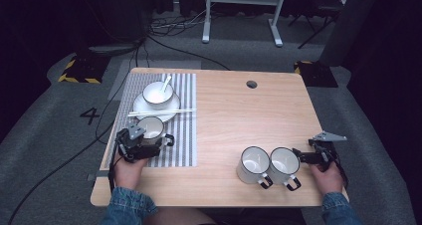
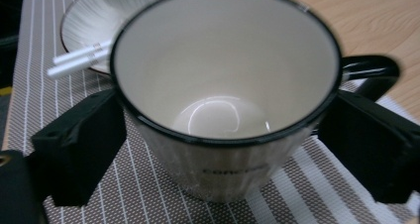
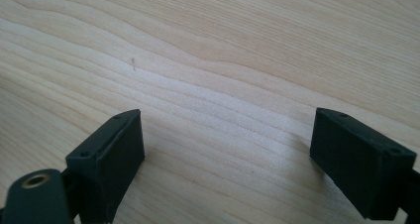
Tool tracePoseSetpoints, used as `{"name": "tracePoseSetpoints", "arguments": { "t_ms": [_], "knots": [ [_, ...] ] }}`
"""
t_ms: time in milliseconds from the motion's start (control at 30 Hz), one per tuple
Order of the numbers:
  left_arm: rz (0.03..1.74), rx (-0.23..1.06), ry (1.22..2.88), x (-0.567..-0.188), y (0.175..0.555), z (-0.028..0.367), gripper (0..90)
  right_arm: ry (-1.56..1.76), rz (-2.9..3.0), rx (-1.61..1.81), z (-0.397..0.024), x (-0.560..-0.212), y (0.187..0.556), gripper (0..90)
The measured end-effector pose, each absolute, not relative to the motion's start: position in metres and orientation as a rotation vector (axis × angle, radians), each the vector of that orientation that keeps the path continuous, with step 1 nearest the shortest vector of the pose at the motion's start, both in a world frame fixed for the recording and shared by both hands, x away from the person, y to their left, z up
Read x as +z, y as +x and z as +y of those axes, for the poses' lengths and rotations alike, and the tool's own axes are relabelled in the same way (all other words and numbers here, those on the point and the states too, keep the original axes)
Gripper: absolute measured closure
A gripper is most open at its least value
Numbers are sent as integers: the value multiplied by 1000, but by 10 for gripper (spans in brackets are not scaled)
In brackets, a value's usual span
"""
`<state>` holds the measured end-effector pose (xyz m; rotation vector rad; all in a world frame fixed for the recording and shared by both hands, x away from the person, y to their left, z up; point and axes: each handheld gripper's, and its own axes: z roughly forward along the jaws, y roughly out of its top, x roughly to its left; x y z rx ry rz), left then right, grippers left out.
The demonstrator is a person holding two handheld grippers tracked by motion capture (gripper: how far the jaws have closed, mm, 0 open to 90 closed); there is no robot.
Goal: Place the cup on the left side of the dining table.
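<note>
A white mug with a black rim (image 1: pixel 151 128) stands on the striped placemat (image 1: pixel 183 135) at the table's left. My left gripper (image 1: pixel 145 141) is shut on it; in the left gripper view the mug (image 2: pixel 223 85) is empty and upright, with a black jaw pressed on each side and its handle (image 2: pixel 369 70) to the right. Two more white mugs (image 1: pixel 254 163) (image 1: pixel 283 163) stand side by side near the front right. My right gripper (image 1: pixel 301 156) lies just right of them, open, with bare wood between its jaws (image 3: pixel 228 149).
Behind the held mug a white bowl (image 1: pixel 158 93) with a spoon (image 1: pixel 166 82) sits on a plate (image 1: pixel 149 108), and white chopsticks (image 1: pixel 161 112) lie across the plate's front. The wooden table (image 1: pixel 234 115) has a round hole (image 1: pixel 252 84) near its far edge.
</note>
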<state>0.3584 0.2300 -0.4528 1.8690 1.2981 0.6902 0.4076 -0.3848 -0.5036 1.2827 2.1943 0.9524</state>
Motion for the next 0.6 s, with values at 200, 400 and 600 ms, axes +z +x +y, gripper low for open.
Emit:
{"name": "tracePoseSetpoints", "arguments": {
  "t_ms": [200, 400, 600],
  "knots": [
    [1267, 692, 1827, -440, 334, 239, 74, 1282, 2194, 952, -385, -504, 408, 136],
    [1198, 669, 1849, -433, 309, 247, 73, 1273, 2199, 953, -384, -504, 408, 131],
    [1150, 675, 1896, -432, 288, 257, 55, 1271, 2199, 952, -384, -504, 409, 131]
  ]
}}
